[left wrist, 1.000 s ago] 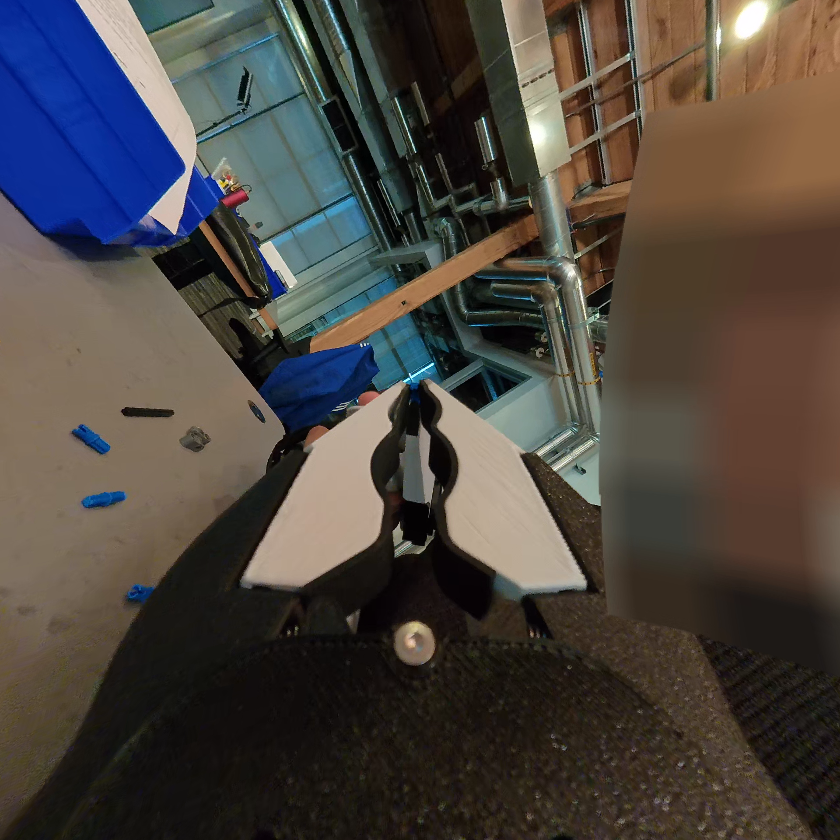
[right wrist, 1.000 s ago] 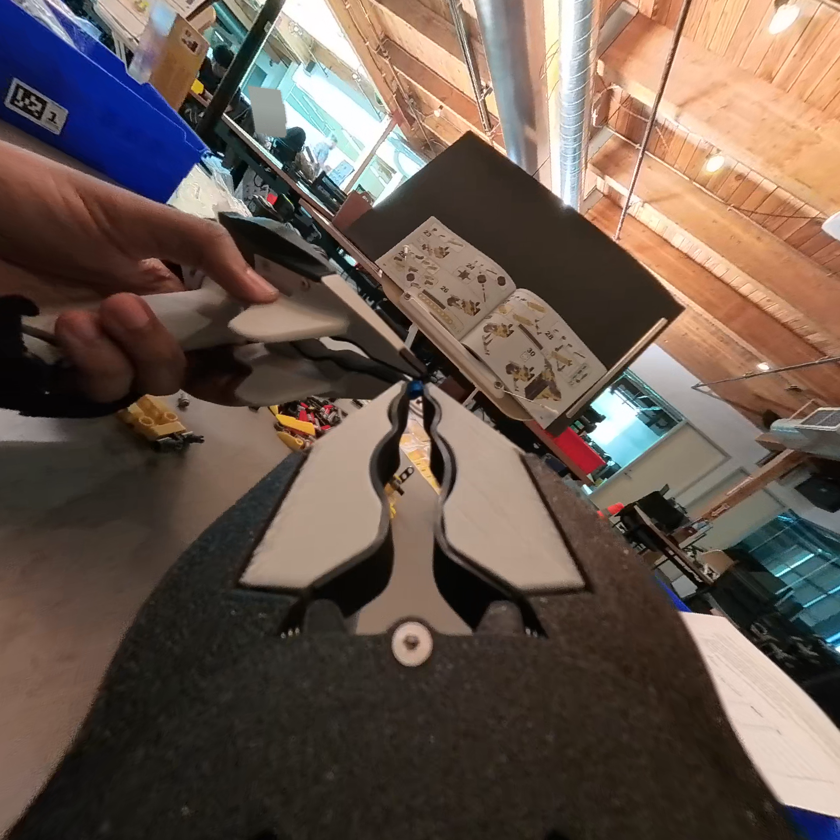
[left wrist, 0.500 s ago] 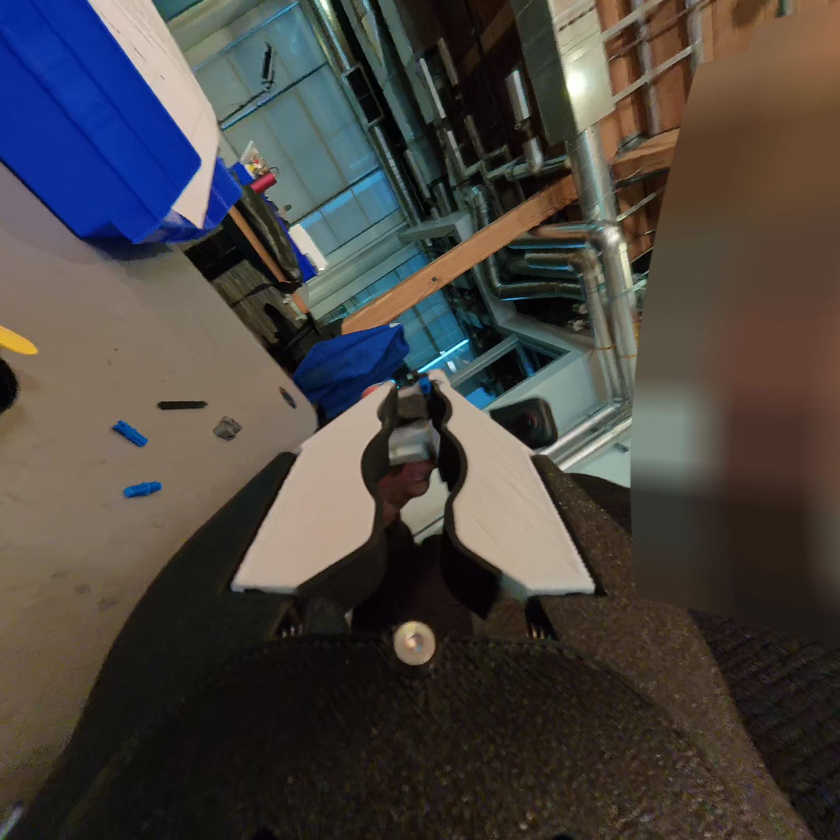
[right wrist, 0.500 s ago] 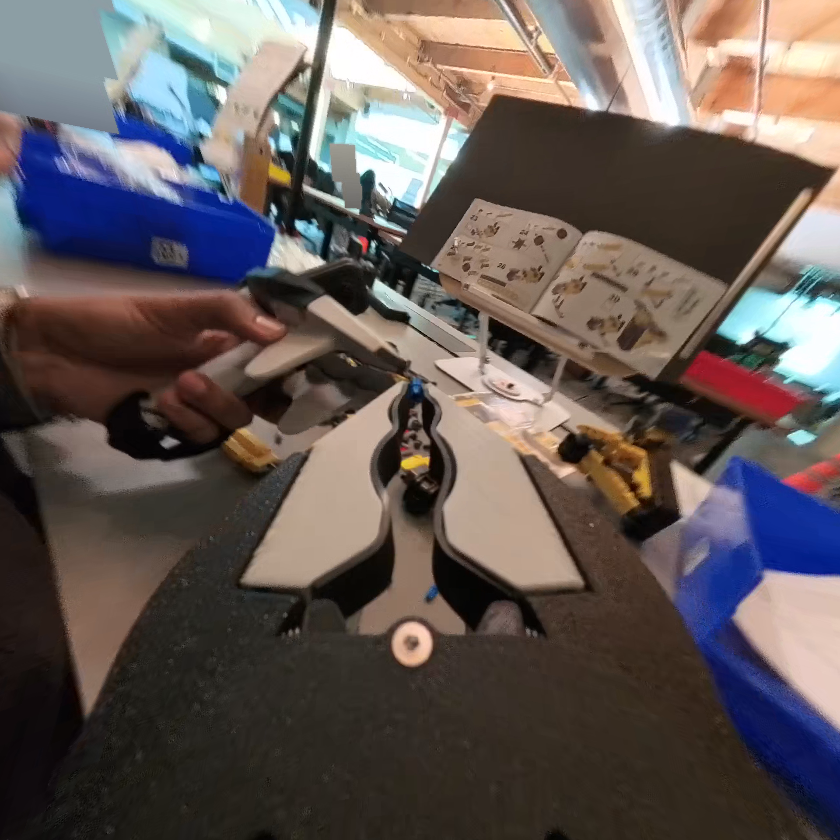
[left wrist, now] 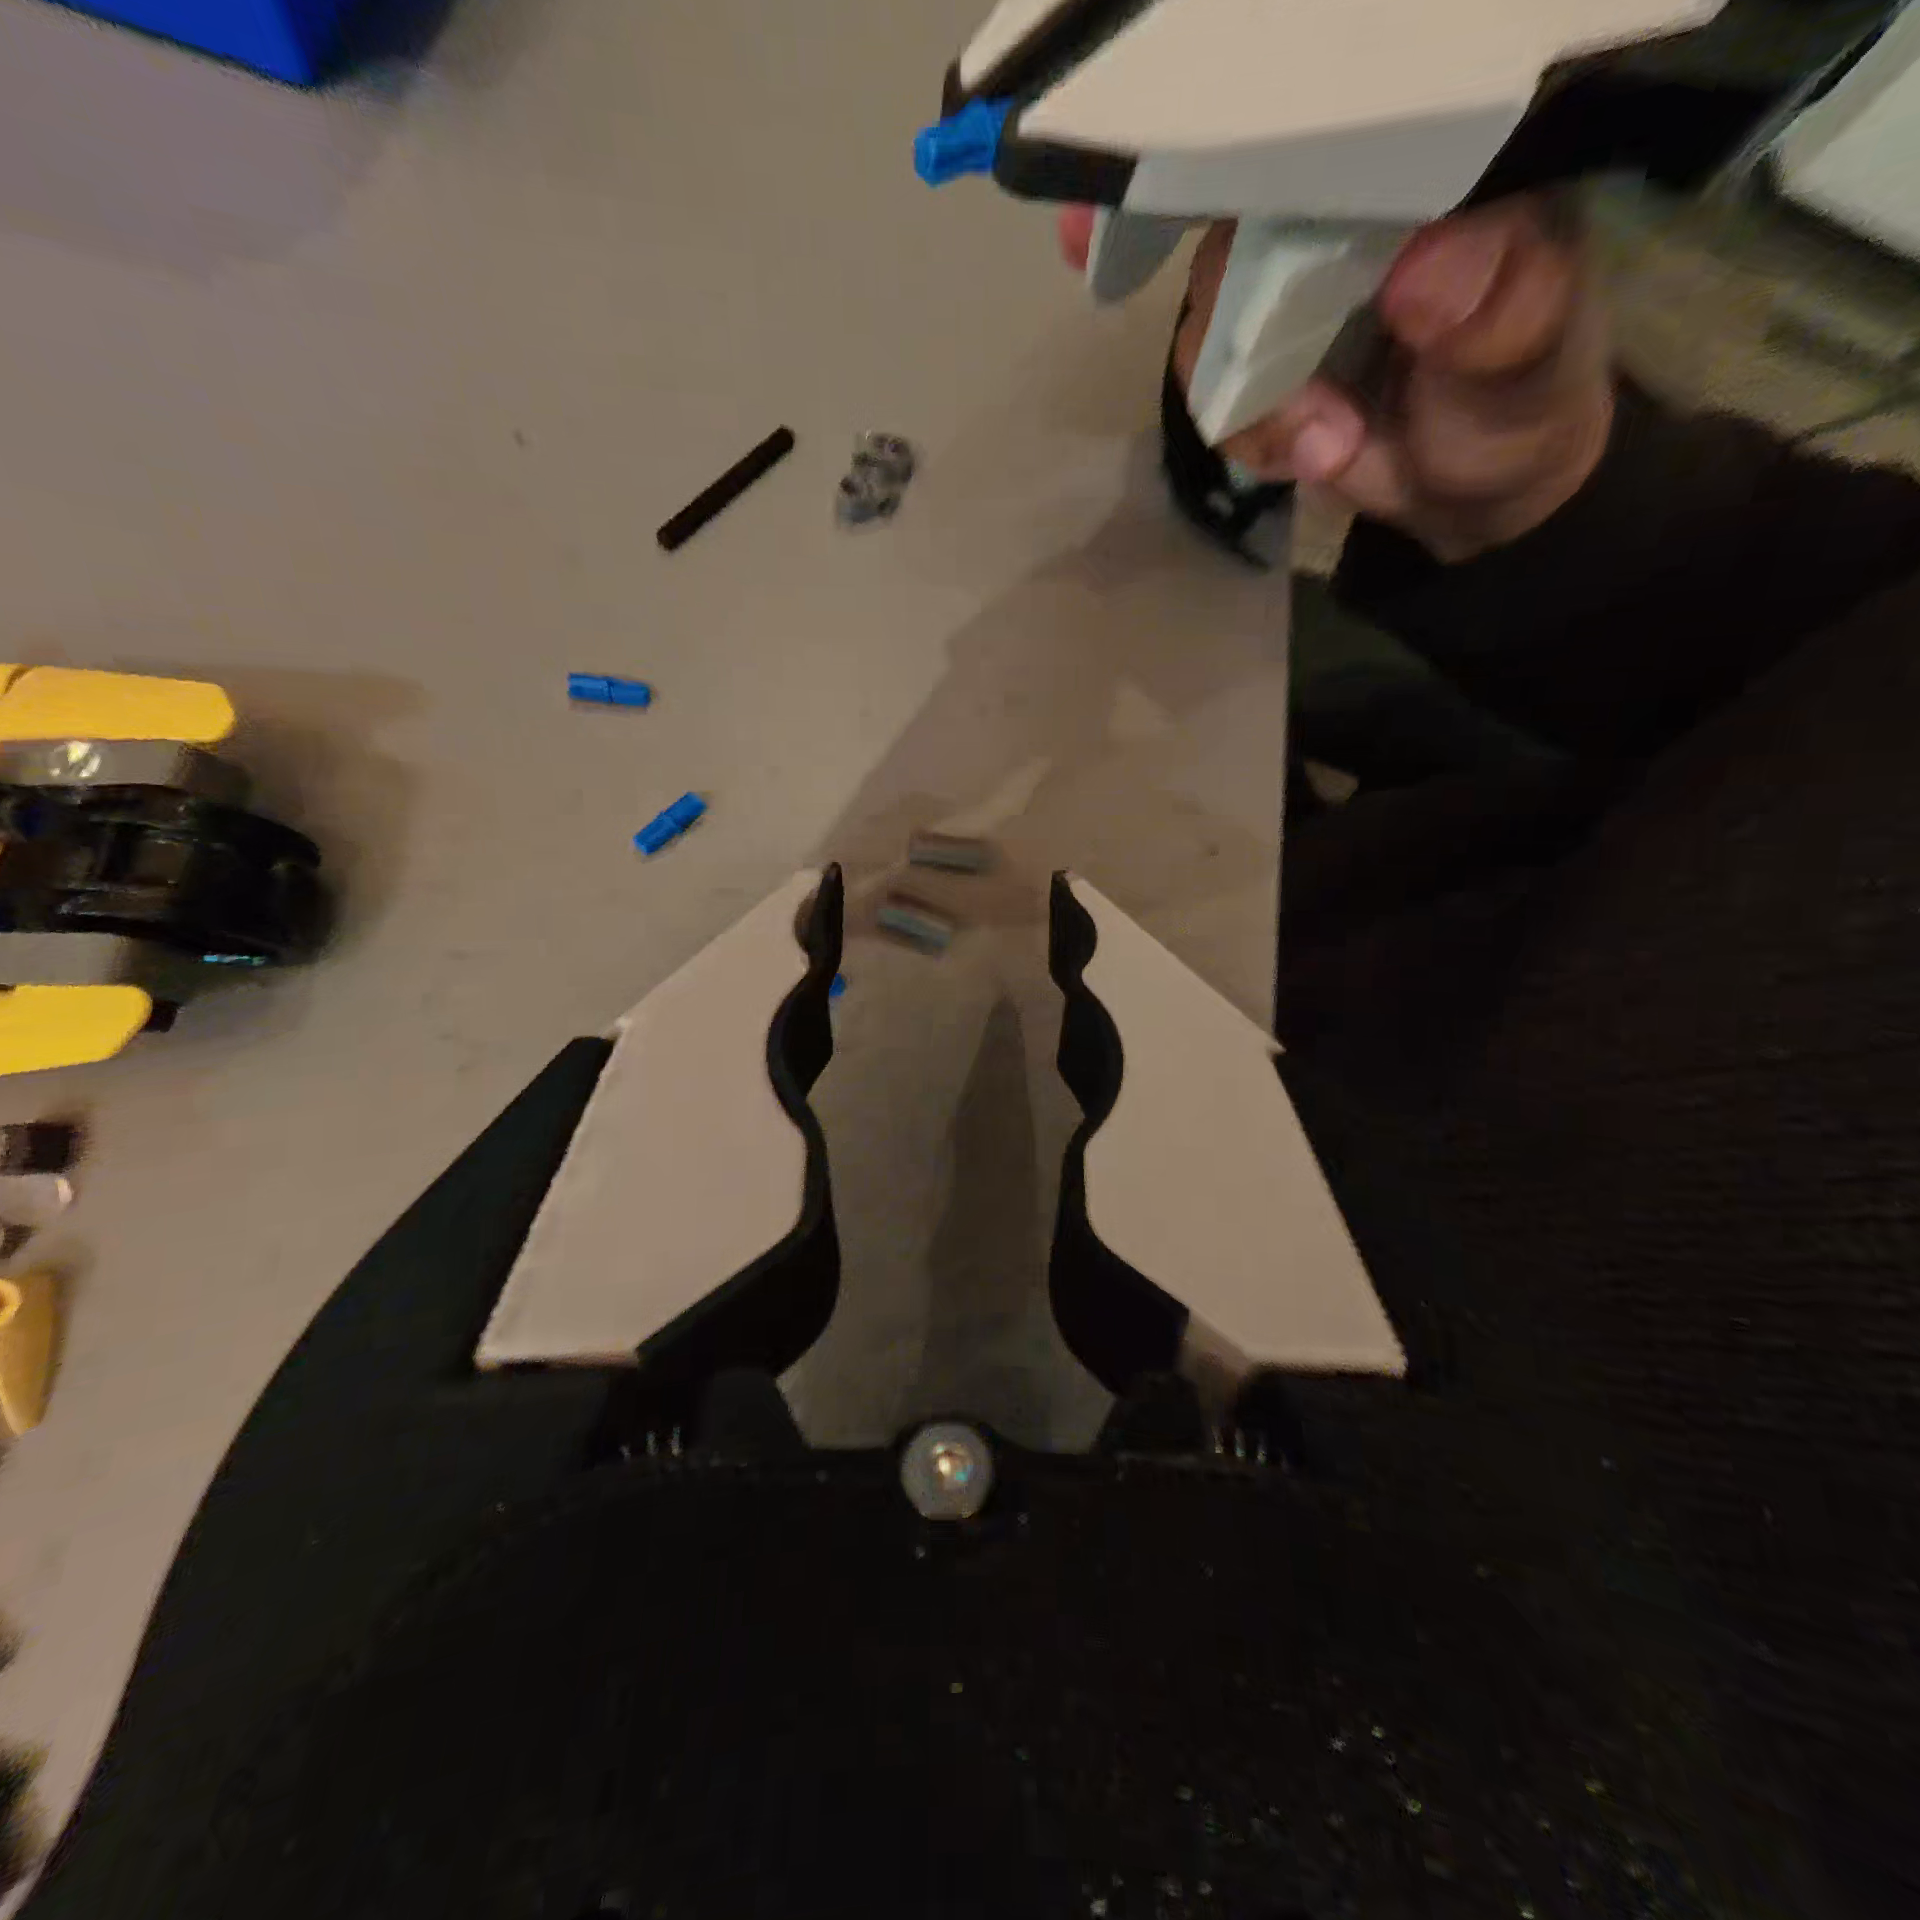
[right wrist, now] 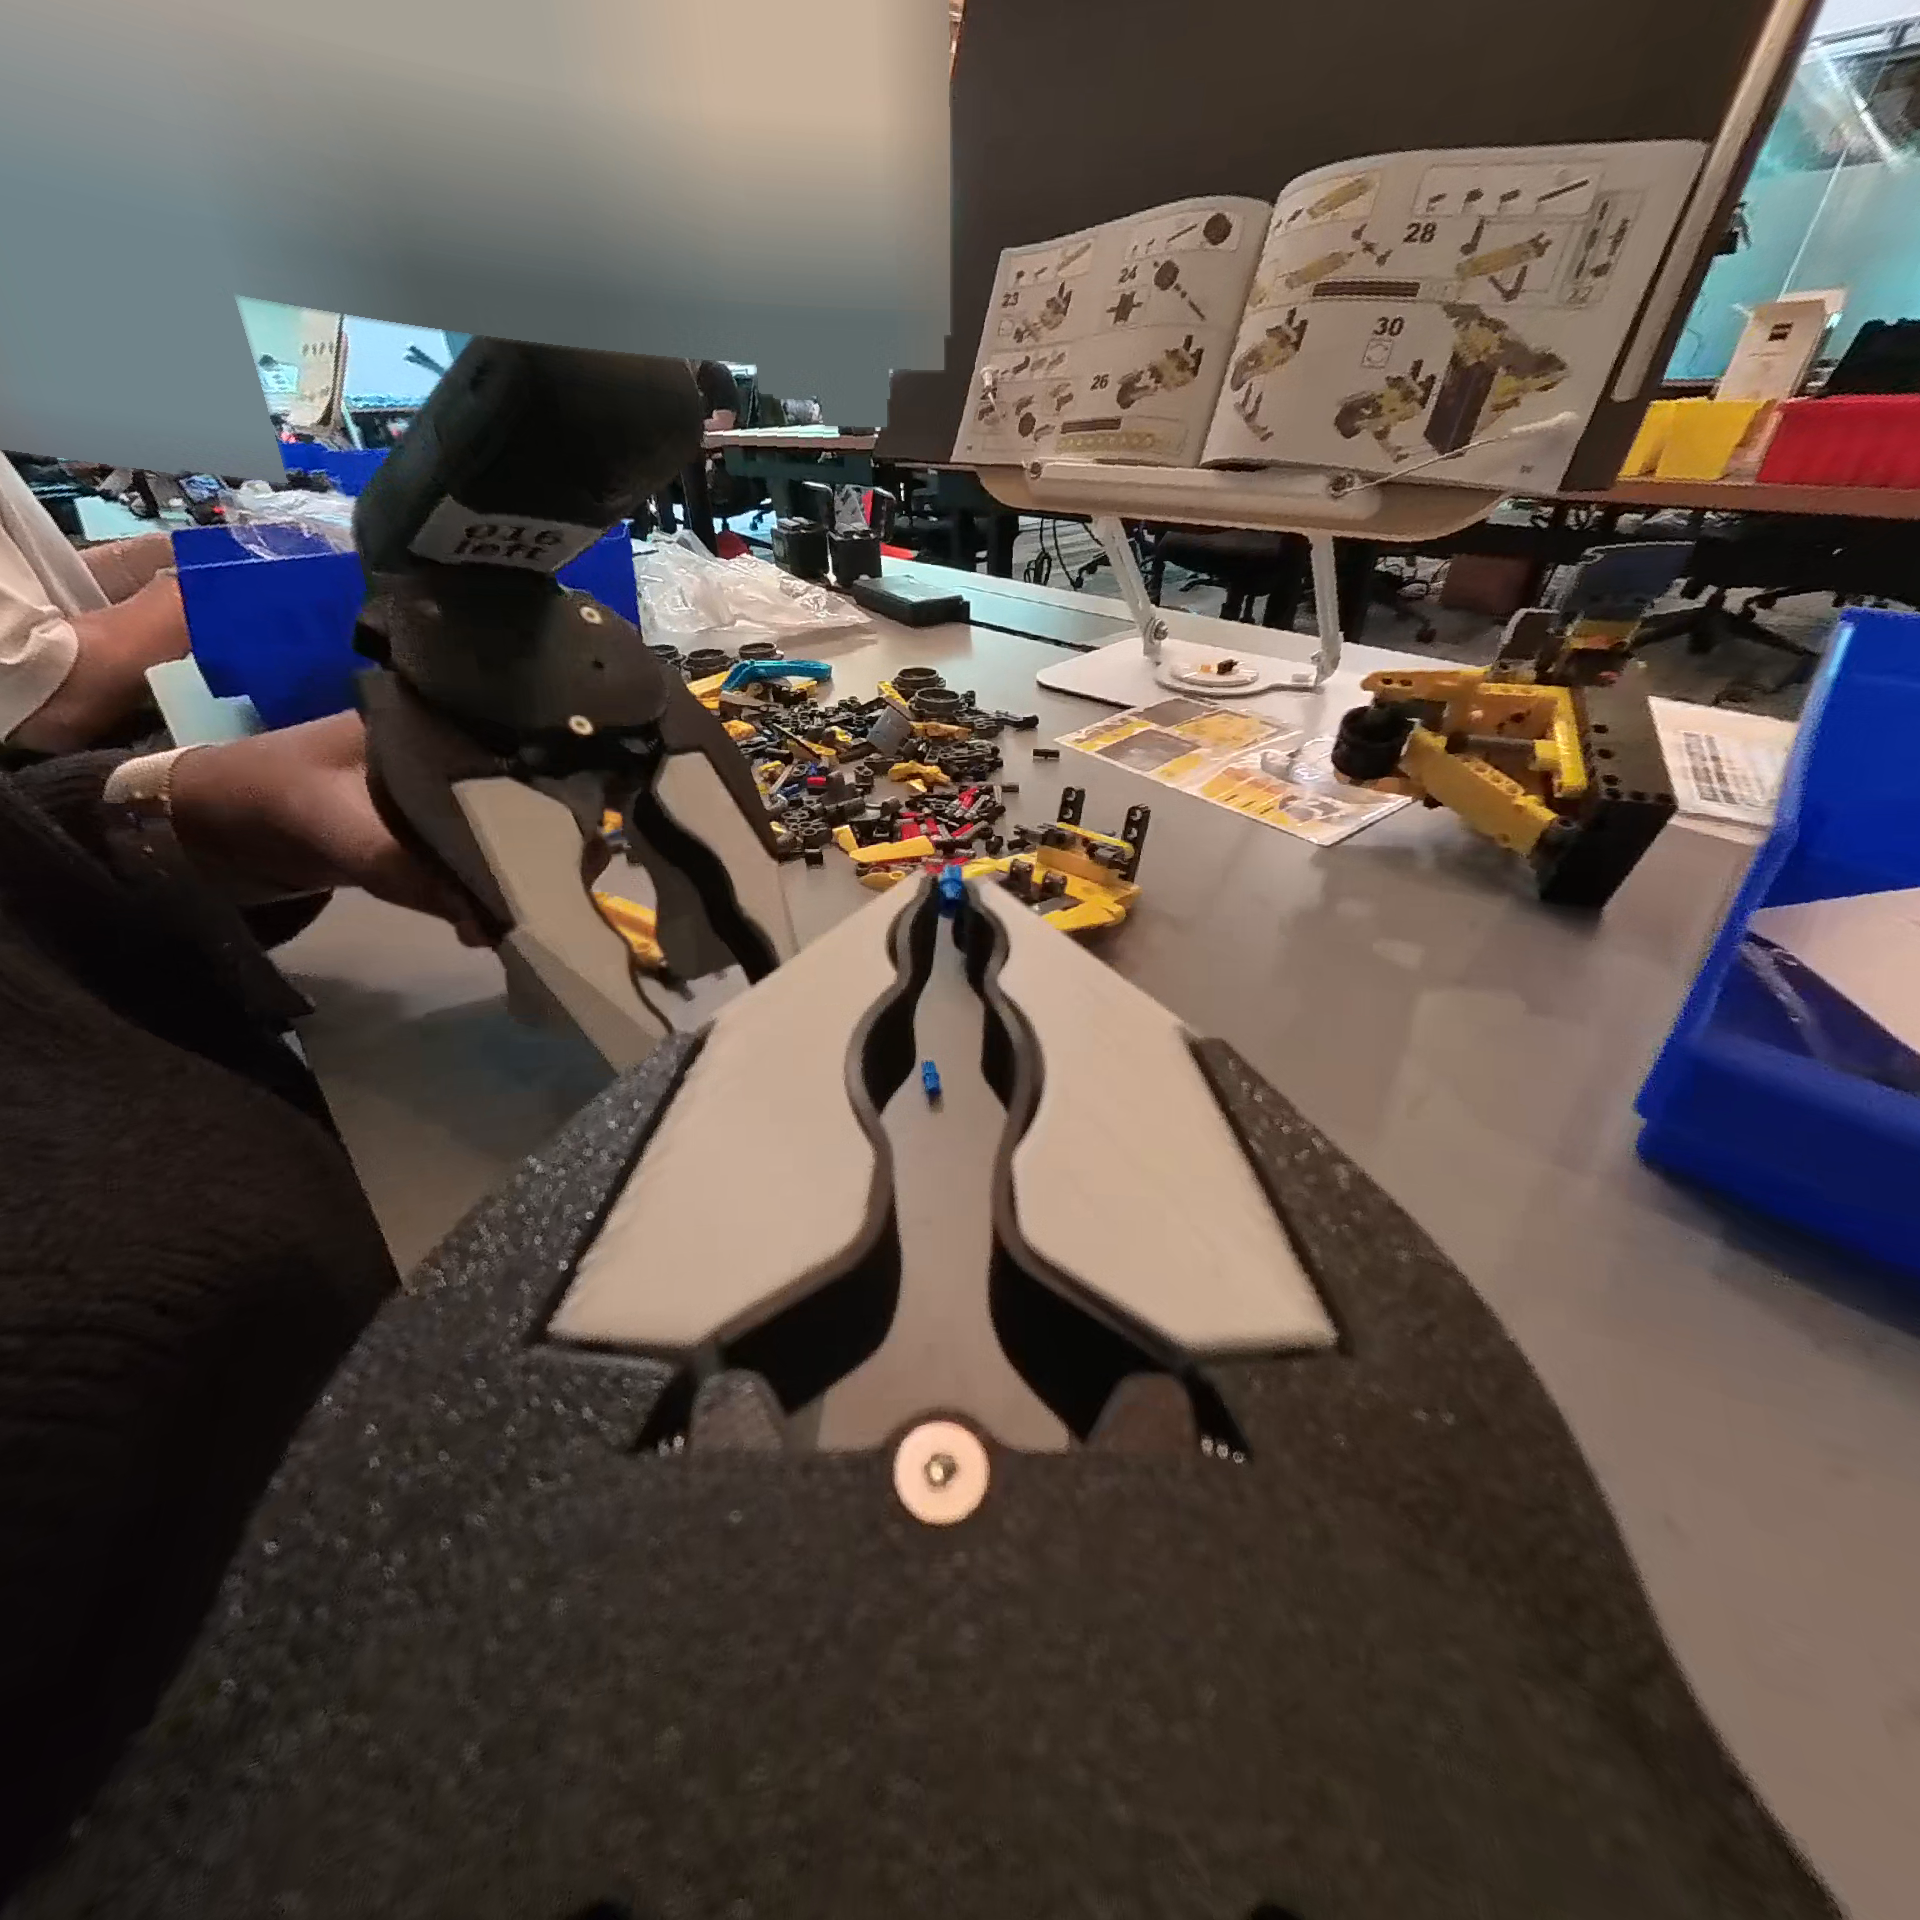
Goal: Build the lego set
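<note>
My right gripper (right wrist: pixel 948 896) is shut on a small blue pin (right wrist: pixel 949 889) and holds it above the grey table (right wrist: pixel 1351 1039). The gripper also shows in the left wrist view (left wrist: pixel 1003 145), held by a hand at the upper right, with the blue pin (left wrist: pixel 951 140) sticking out of its tip. My left gripper (left wrist: pixel 943 883) is open and empty and points down at the table near its edge. Two small grey pins (left wrist: pixel 914 925) lie just beyond its tips. In the right wrist view the left gripper (right wrist: pixel 722 966) hangs open at the left, held by a hand.
Two loose blue pins (left wrist: pixel 608 690), a black axle (left wrist: pixel 725 488) and a small grey piece (left wrist: pixel 875 476) lie on the table. A yellow and black wheeled part (left wrist: pixel 125 862) is at the left. A pile of pieces (right wrist: pixel 883 748), an instruction booklet on a stand (right wrist: pixel 1299 332), a yellow model (right wrist: pixel 1507 769) and blue bins (right wrist: pixel 1818 1039) are farther off. Tip to tip, the grippers are about 10 cm apart.
My left gripper has swung from pointing up at the ceiling to pointing down at the table, and it has opened. My right gripper has tilted down and still holds the blue pin.
</note>
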The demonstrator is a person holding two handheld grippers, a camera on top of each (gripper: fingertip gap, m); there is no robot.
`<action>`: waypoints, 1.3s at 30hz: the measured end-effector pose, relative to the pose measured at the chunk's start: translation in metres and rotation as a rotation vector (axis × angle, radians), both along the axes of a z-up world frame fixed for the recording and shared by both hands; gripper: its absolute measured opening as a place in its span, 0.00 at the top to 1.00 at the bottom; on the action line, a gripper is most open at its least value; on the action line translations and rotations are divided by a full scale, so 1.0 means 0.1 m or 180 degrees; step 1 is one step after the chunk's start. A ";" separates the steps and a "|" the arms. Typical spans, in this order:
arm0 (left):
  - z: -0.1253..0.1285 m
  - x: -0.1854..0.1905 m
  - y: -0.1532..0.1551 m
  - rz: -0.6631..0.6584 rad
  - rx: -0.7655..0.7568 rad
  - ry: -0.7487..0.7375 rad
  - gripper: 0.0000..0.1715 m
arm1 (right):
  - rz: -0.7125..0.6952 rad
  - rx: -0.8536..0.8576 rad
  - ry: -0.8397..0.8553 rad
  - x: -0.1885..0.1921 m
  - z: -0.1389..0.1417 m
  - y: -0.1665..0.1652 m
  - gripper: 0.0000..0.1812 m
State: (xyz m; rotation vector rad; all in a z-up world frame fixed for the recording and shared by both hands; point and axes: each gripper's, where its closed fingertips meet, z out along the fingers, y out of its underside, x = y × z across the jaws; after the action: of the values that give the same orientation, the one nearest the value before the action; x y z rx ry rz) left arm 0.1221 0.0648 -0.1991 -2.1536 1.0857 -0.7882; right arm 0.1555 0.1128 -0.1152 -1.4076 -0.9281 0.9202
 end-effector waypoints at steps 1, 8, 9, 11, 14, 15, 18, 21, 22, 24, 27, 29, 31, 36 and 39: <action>-0.05 -0.02 0.01 -0.0004 0.0042 0.0139 0.79 | 0.0021 0.0013 0.0003 -0.01 0.00 -0.01 0.98; -0.24 -0.04 0.02 -0.0034 0.0184 0.0575 0.85 | 0.0045 0.0007 0.0024 0.00 0.00 -0.02 0.98; -0.26 -0.03 0.03 -0.0036 0.0209 0.0622 0.86 | 0.0043 -0.0002 0.0023 0.00 -0.01 -0.02 0.98; -0.26 -0.02 0.03 -0.0060 0.0277 0.0647 0.89 | 0.0044 -0.0013 0.0025 0.01 -0.01 -0.02 0.98; -0.27 0.00 0.00 -0.0123 0.0273 0.0670 0.92 | 0.0050 -0.0022 0.0015 0.01 -0.02 -0.02 0.98; -0.27 -0.01 -0.01 -0.0121 0.0266 0.0687 0.92 | 0.0050 -0.0020 0.0006 0.00 -0.02 -0.02 0.98; -0.26 -0.03 -0.08 -0.0125 0.0191 0.0728 0.91 | 0.0045 0.0000 -0.0031 -0.01 -0.03 -0.02 0.98; -0.26 -0.06 -0.21 -0.0149 0.0078 0.0761 0.87 | 0.0033 0.0026 -0.0065 -0.02 -0.04 -0.03 0.98; -0.26 -0.07 -0.26 -0.0177 0.0053 0.0777 0.86 | 0.0029 0.0031 -0.0071 -0.02 -0.04 -0.03 0.98; -0.26 -0.08 -0.35 -0.0253 0.0006 0.0812 0.87 | 0.0025 0.0037 -0.0073 -0.02 -0.04 -0.03 0.98; -0.21 -0.10 -0.32 -0.0202 0.0145 0.0797 0.86 | 0.0019 0.0046 -0.0058 -0.01 -0.03 -0.03 0.98; -0.19 -0.09 -0.25 -0.0122 0.0207 0.0714 0.84 | 0.0015 0.0053 -0.0045 -0.01 -0.03 -0.03 0.98; -0.20 -0.05 -0.21 -0.0111 0.0275 0.0660 0.84 | 0.0010 0.0061 -0.0036 0.00 -0.03 -0.03 0.98; -0.28 0.00 -0.23 -0.0266 0.0409 0.0794 0.94 | 0.0031 0.0035 -0.0013 0.01 -0.02 -0.04 0.98; -0.28 -0.02 -0.26 -0.0296 0.0362 0.0734 0.94 | 0.0076 -0.0009 -0.0007 0.00 -0.03 -0.04 0.98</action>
State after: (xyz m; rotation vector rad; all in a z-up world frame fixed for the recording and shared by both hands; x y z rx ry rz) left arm 0.1202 0.0392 -0.2271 -2.1476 1.3228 -0.5128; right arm 0.1559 0.1084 -0.1182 -1.4031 -0.9473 0.9383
